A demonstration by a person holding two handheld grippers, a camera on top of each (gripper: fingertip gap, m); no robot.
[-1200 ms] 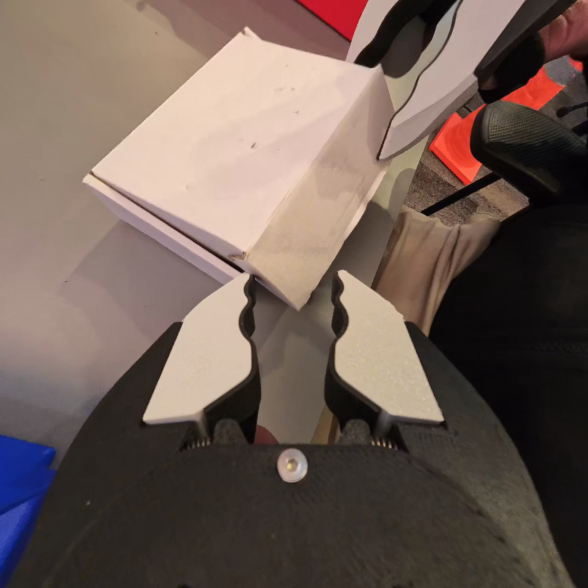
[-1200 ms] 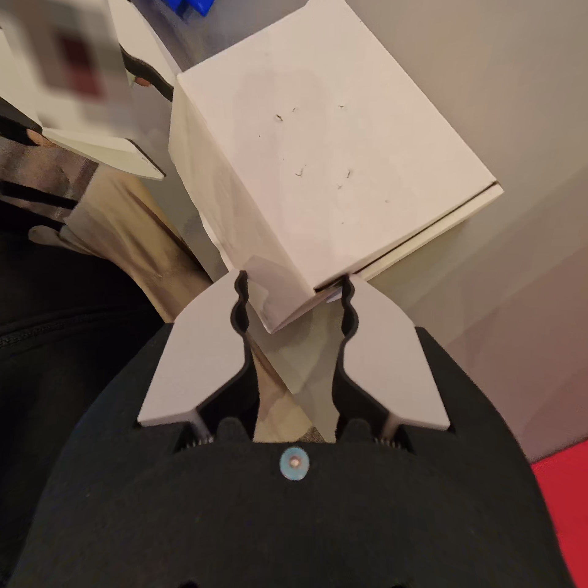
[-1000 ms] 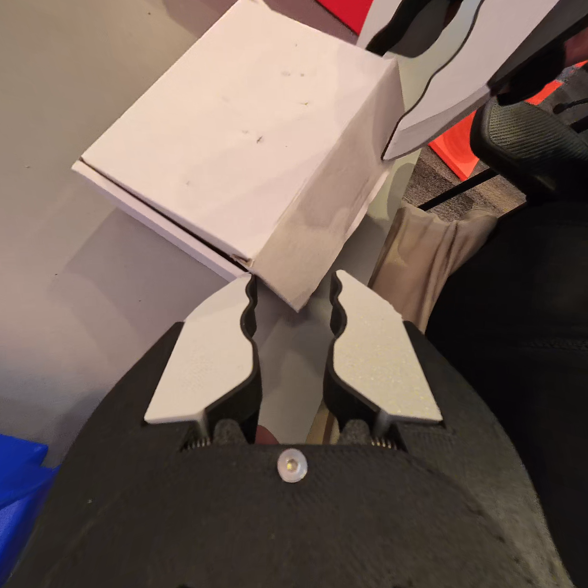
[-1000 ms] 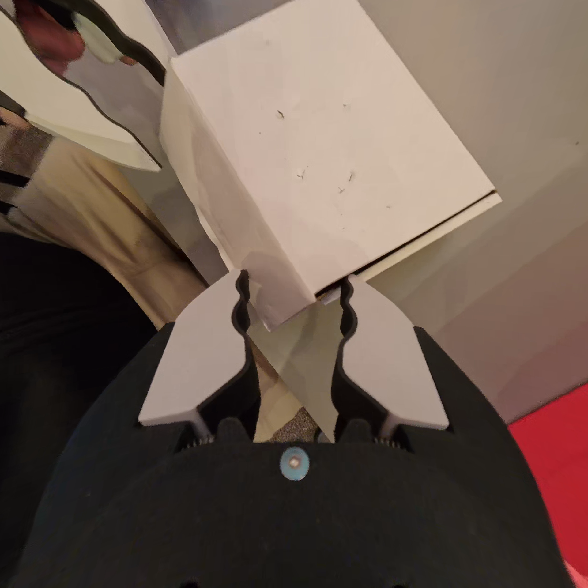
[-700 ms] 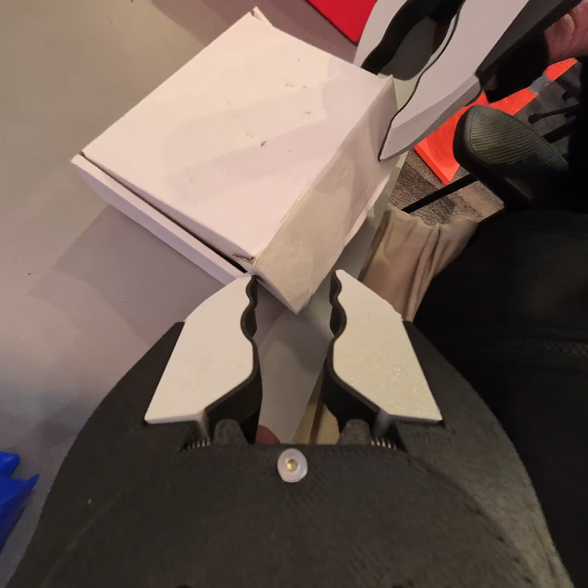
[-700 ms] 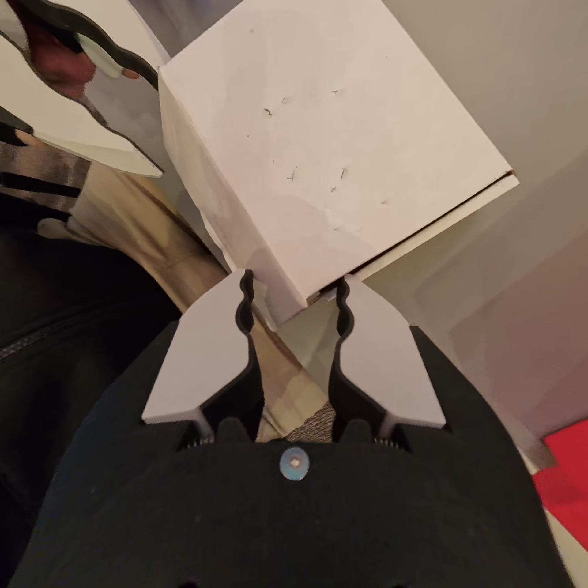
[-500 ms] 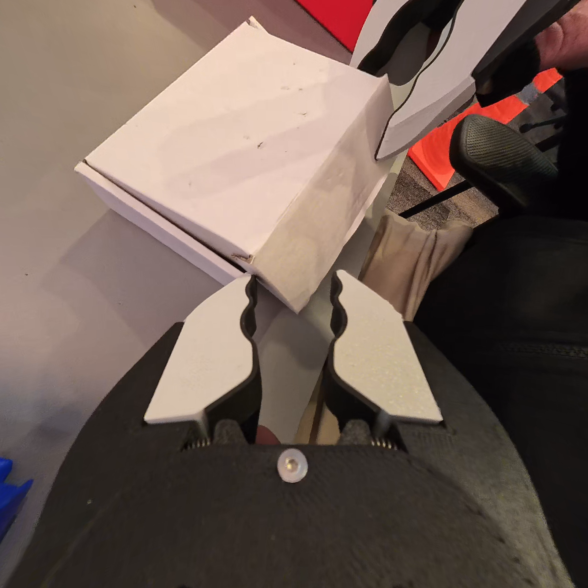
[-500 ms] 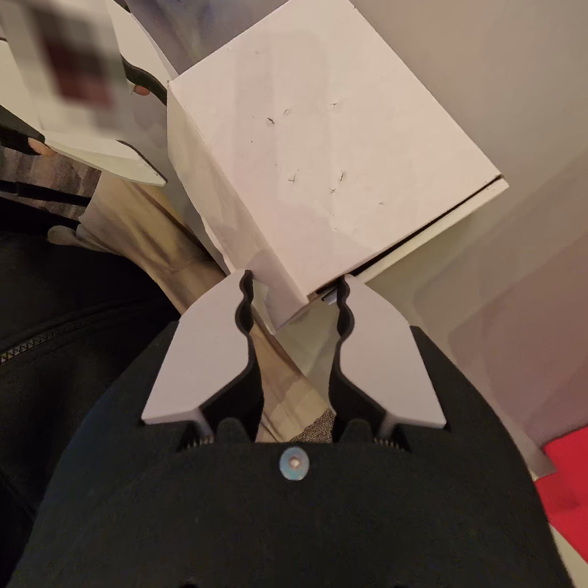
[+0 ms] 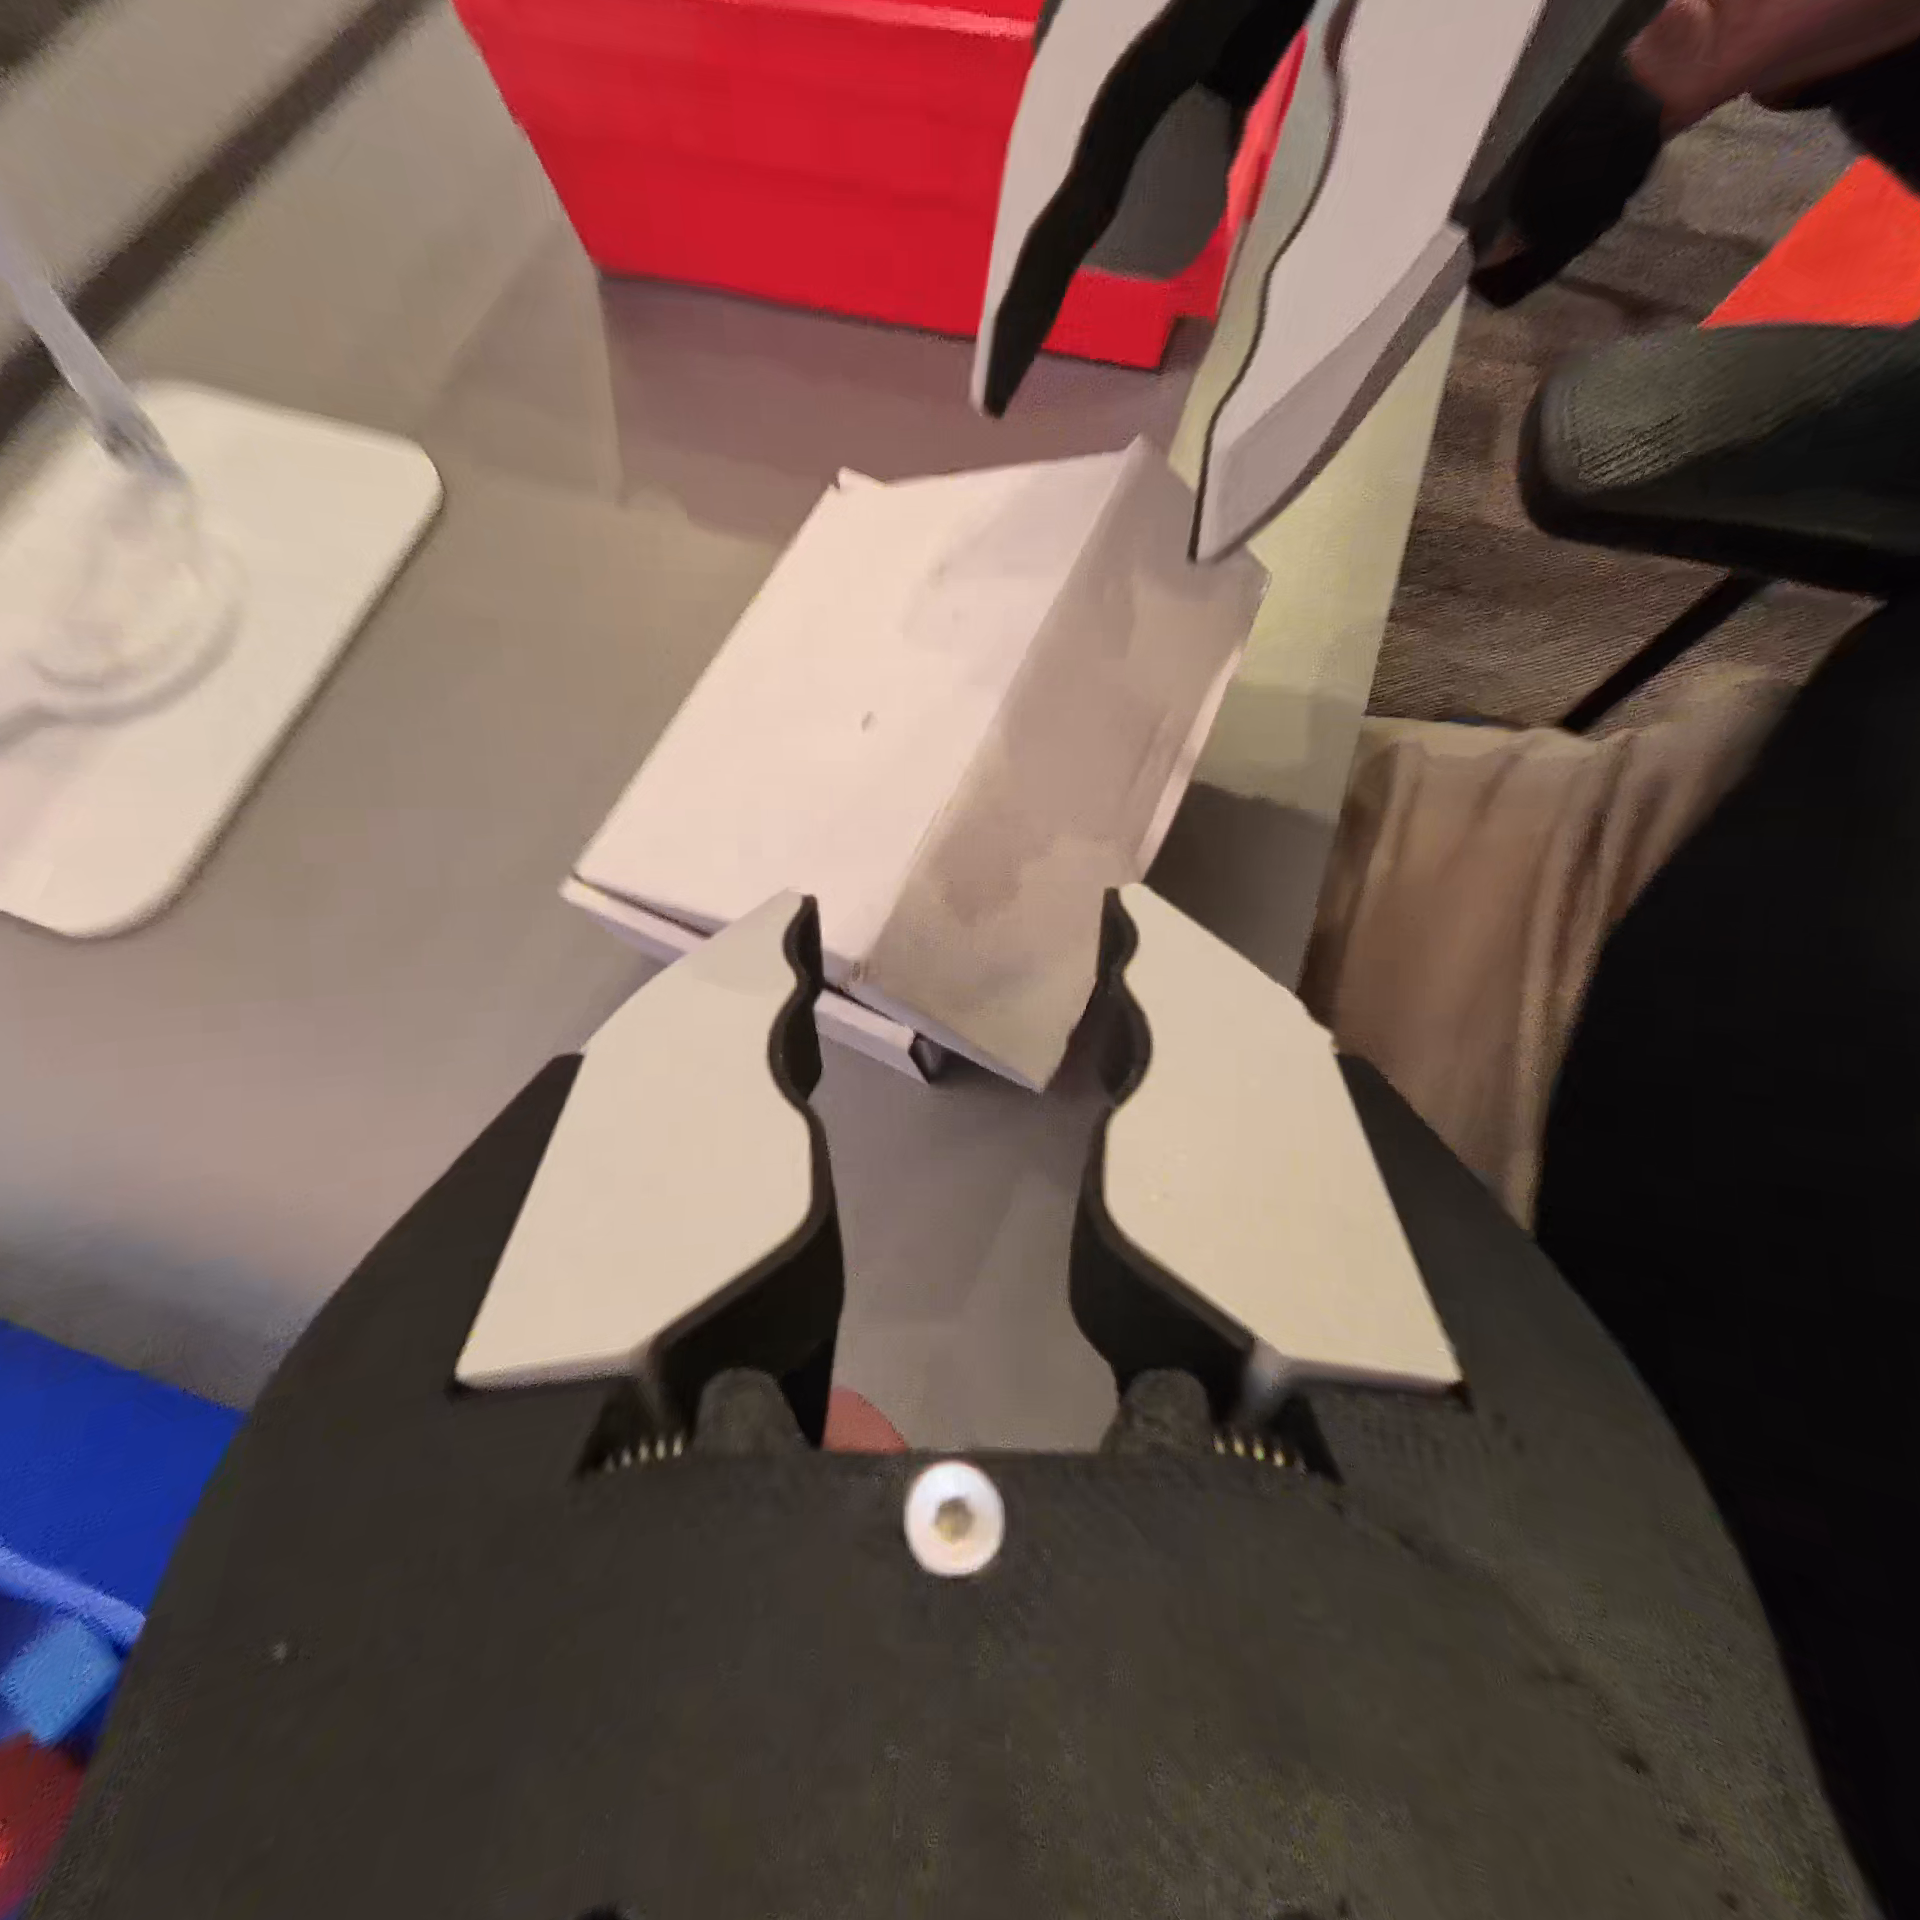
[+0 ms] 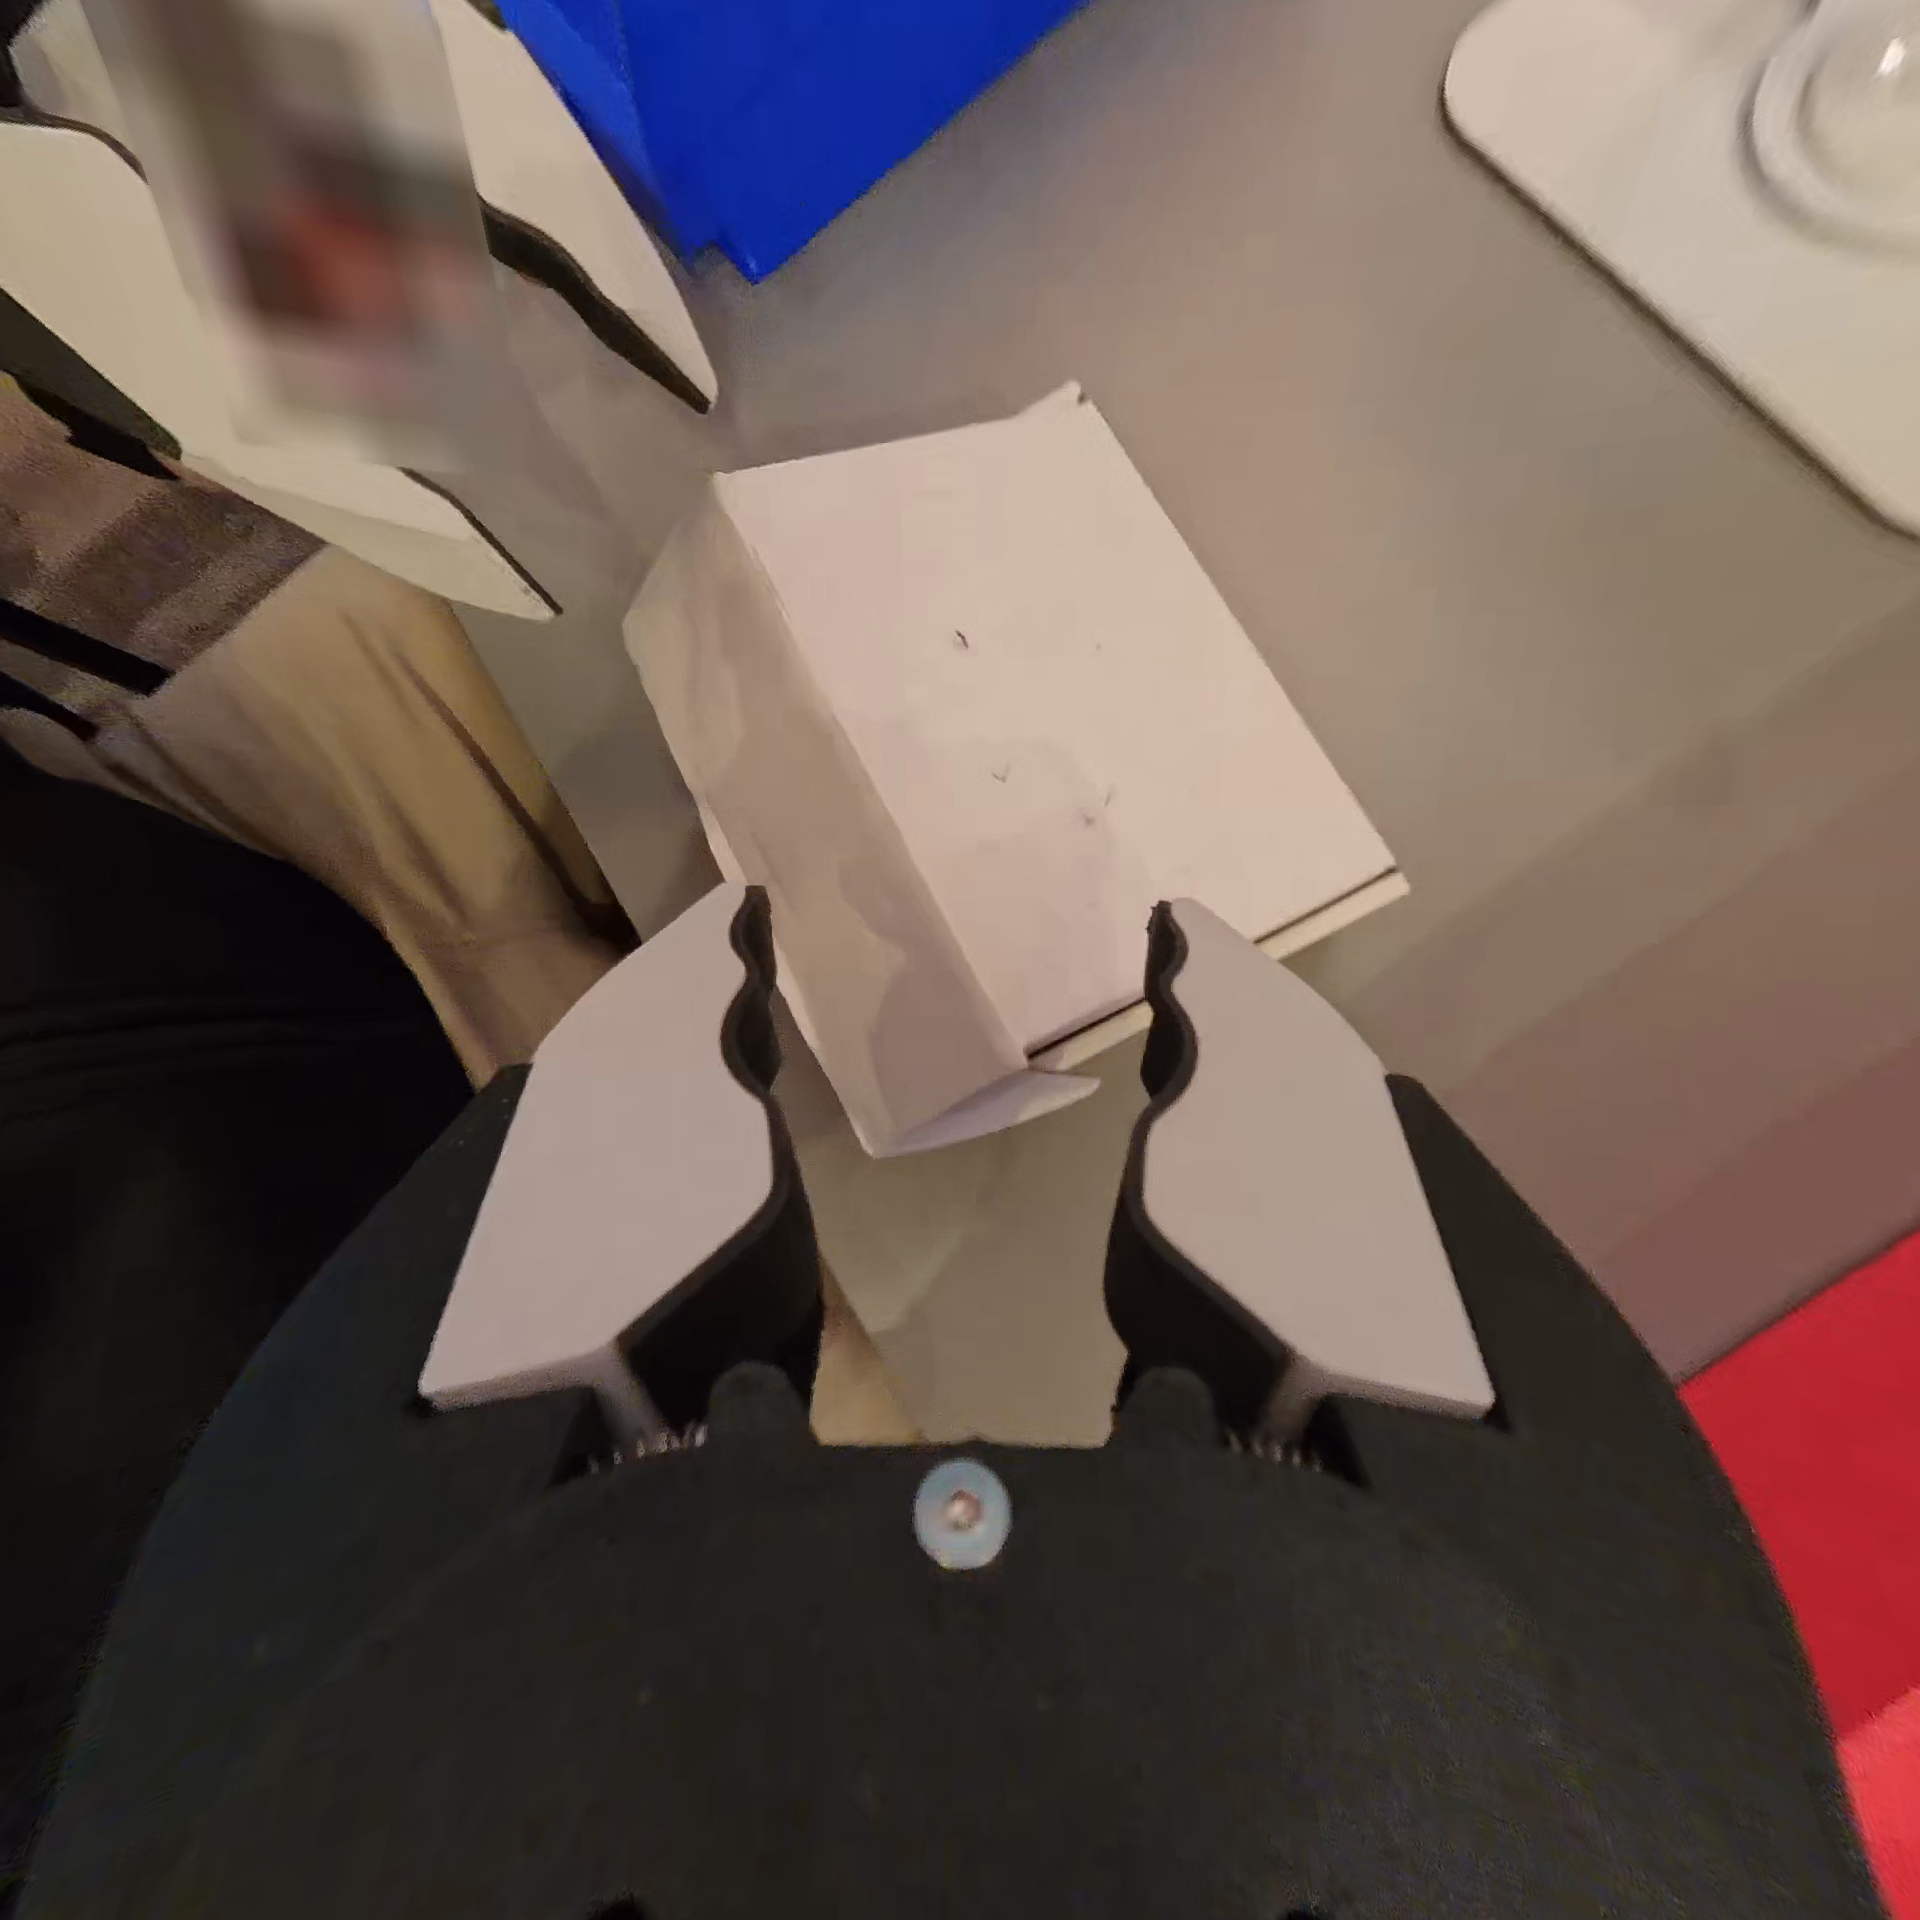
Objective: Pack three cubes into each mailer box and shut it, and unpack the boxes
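A white mailer box (image 9: 883,727) lies on the grey table near its front edge, lid down, with a thin gap along the side. In the right wrist view the box (image 10: 1039,727) shows a flap tip sticking out at its near corner. My left gripper (image 9: 958,914) is open and empty, above and short of the box's near left corner. My right gripper (image 10: 958,909) is open and empty, above the near right corner. Each gripper also shows in the other's view, the right one (image 9: 1101,478) and the left one (image 10: 623,499). No cubes are visible.
A red box (image 9: 831,156) stands behind the mailer box. A white stand base (image 9: 187,644) lies at the left, a blue bin (image 9: 62,1507) at the near left. A black chair armrest (image 9: 1714,468) and a person's lap lie past the table edge.
Both grippers have pulled back and up from the box, which now looks smaller and farther off. The right gripper's jaws have opened a little wider. The red box and stand base have come into view.
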